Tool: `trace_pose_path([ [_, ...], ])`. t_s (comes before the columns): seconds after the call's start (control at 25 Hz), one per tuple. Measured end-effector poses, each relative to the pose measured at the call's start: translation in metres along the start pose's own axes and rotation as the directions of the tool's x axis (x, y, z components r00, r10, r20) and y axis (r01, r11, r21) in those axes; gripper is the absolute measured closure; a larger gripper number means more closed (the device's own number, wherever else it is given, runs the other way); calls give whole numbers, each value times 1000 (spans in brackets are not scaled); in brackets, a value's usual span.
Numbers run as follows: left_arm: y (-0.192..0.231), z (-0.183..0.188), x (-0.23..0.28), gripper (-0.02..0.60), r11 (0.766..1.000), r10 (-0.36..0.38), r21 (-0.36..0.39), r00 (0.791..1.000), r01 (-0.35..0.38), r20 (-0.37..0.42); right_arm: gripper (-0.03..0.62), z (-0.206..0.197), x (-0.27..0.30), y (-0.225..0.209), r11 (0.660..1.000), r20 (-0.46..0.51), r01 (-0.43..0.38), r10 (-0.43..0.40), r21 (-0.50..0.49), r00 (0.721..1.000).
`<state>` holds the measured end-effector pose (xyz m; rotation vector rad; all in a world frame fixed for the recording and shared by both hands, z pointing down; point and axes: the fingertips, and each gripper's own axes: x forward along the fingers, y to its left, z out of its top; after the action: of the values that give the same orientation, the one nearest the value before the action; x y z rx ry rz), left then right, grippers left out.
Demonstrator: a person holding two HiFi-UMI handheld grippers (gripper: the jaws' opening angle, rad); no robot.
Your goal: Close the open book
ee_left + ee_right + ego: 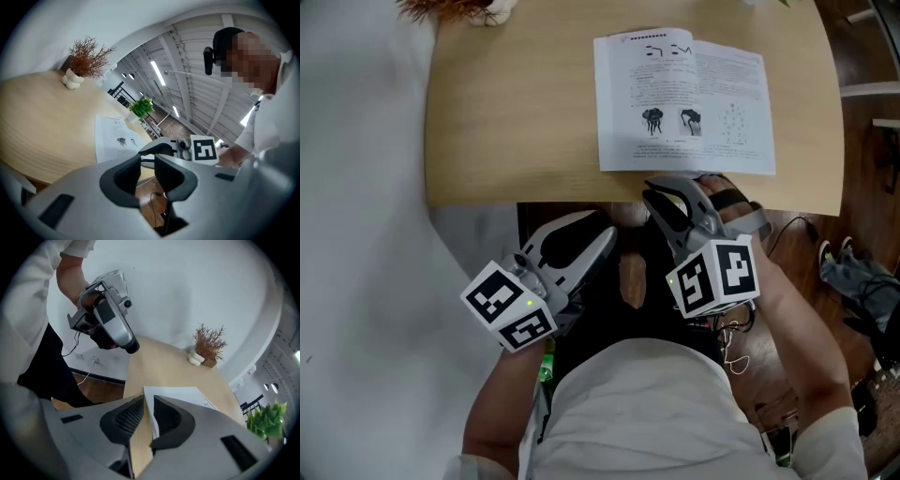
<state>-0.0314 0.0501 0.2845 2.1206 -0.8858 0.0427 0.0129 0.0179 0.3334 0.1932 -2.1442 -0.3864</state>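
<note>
The open book (684, 103) lies flat on the round wooden table (516, 122), printed pages up, close to the near edge. It also shows in the left gripper view (115, 140) and the right gripper view (183, 394). My right gripper (654, 187) hangs just before the book's near edge, pointing down at the table rim, its jaws a narrow slit apart with nothing between them (148, 401). My left gripper (607, 230) is lower and to the left, below the table edge, open and empty (146, 159).
A dried plant in a white vase (72, 77) stands at the table's far edge. A green potted plant (140, 107) is beyond the table. A white wall runs along the left. Cables and shoes (853, 272) lie on the floor at right.
</note>
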Motion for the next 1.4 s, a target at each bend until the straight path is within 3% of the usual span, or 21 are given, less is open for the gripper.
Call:
trace_pose_path([
  [0.56, 28, -12, 7, 517, 999, 17, -43, 1000, -18, -21, 549, -5, 52, 2, 988, -87, -77, 66, -131, 994],
  [0.92, 38, -17, 11, 517, 997, 1, -72, 1000, -3, -21, 551, -10, 75, 2, 978, -148, -131, 108, -159, 983],
  [1.2, 43, -24, 14, 517, 996, -5, -95, 1000, 4, -15, 553, -9, 81, 1, 984, -157, -120, 99, -131, 983],
  [1.4, 47, -26, 12, 518, 995, -10, -99, 1000, 7, -23, 591, -5, 83, 1, 991, -144, -105, 92, -85, 985],
])
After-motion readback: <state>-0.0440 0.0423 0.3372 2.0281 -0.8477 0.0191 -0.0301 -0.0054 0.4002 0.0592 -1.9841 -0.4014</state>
